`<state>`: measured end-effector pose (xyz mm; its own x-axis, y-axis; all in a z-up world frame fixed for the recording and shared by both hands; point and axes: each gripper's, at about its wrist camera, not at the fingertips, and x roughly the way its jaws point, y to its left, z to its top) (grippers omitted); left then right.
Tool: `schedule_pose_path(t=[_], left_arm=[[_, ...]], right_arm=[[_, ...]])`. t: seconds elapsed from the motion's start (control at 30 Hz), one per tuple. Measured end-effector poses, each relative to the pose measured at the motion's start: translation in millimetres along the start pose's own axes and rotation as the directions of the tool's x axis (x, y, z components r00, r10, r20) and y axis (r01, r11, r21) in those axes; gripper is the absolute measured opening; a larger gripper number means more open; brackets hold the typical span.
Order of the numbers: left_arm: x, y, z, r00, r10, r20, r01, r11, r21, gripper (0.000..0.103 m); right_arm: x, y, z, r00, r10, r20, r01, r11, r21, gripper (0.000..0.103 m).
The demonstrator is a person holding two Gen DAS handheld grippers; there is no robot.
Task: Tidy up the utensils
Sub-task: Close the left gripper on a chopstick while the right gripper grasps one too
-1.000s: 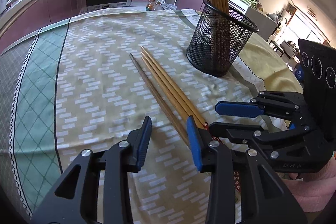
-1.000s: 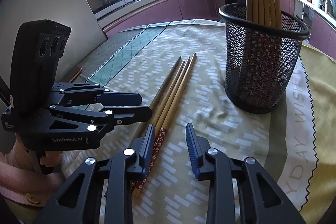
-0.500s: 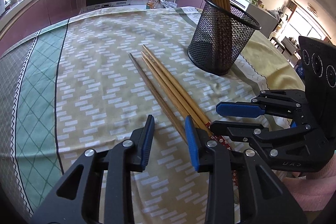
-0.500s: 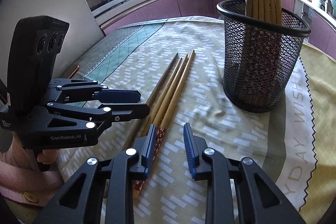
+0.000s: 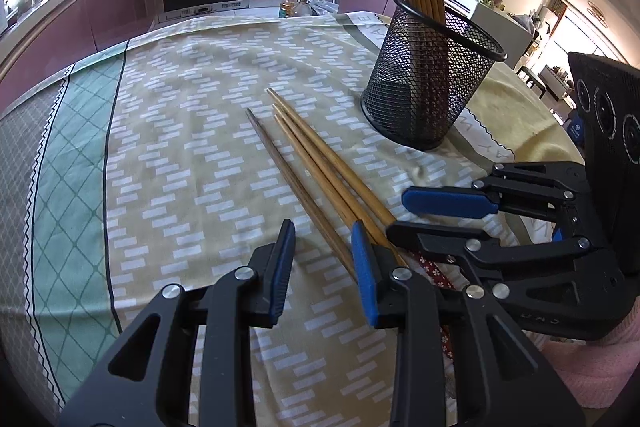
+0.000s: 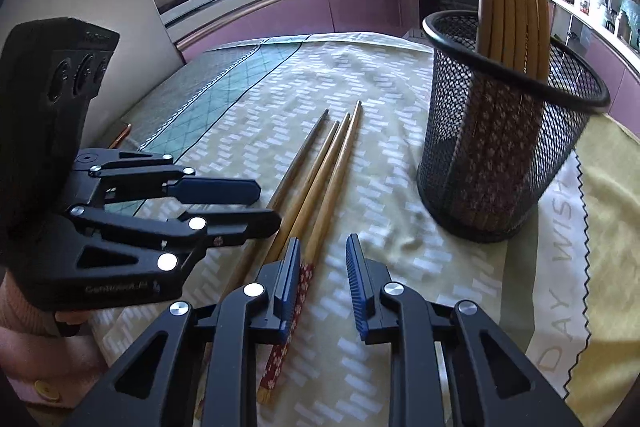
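Both grippers, left gripper (image 5: 322, 241) and right gripper (image 6: 322, 257), have fingers spread, holding nothing. Loose chopsticks (image 5: 316, 169) lie on the counter just beside the mesh cup (image 5: 430, 85); I'd pinch one near its patterned end.

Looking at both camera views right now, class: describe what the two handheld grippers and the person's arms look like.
Both grippers, left and right, are black plastic linkages with silver rivets and ribbed blue finger pads. Each carries a black block with three round lenses; the left one has white lettering on its side. No cables show. The sleeves are pink, one with a yellow button.
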<state>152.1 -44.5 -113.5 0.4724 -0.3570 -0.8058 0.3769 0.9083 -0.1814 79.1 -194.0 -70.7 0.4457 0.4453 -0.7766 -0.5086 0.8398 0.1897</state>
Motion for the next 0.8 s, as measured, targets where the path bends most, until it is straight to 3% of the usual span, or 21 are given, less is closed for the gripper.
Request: schedule_pose_path(t=[0.37, 0.53, 0.73, 0.8], left_arm=[[7, 5, 10, 1.000, 0.009, -0.010, -0.009, 1.000, -0.015, 0.021], [8, 7, 11, 1.000, 0.012, -0.001, -0.012, 0.999, -0.043, 0.016], [0, 14, 5, 1.000, -0.009, 0.026, 0.011, 0.994, -0.110, 0.009], [-6, 14, 3, 0.999, -0.021, 0.038, 0.026, 0.993, -0.117, 0.001]], right_arm=[[19, -5, 21, 1.000, -0.021, 0.013, 0.021, 1.000, 0.017, 0.021], [17, -13, 19, 1.000, 0.003, 0.021, -0.005, 0.998, 0.062, 0.008], [5, -22, 14, 0.999, 0.028, 0.046, -0.032, 0.994, 0.106, 0.006], [-1, -22, 12, 0.998, 0.038, 0.059, -0.044, 0.994, 0.100, 0.006]])
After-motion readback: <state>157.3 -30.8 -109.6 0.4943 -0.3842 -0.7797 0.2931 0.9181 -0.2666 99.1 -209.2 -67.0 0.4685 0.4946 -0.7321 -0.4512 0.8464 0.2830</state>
